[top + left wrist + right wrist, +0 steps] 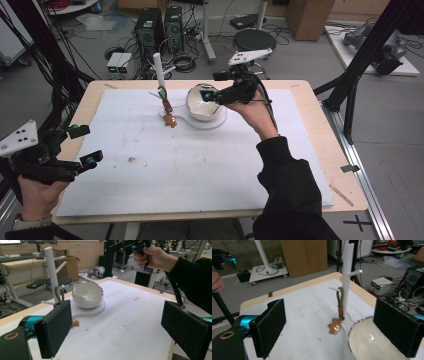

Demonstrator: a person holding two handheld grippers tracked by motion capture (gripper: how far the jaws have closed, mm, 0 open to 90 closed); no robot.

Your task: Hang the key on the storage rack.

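Observation:
A white peg stand [159, 70] rises at the far middle of the white mat [200, 165]. An olive loop keychain [340, 300] hangs from its lower peg, and its brown gingerbread charm [170, 120] rests at the stand's foot. Right of it, a white eggshell-shaped bowl [201, 103] sits on a flat white base. My right gripper [214, 86] hovers open over the bowl's rim, with its pads [272, 327] holding nothing. My left gripper [86, 145] is open and empty at the mat's left edge, facing the bowl [87, 295] and the stand [53, 272].
The wooden table edge [320, 125] frames the mat. Black frame posts [360, 60] stand at the right. Beyond the far edge are computer towers [150, 27], a black stool [254, 40] and floor cables. A small dark speck [132, 159] lies on the mat.

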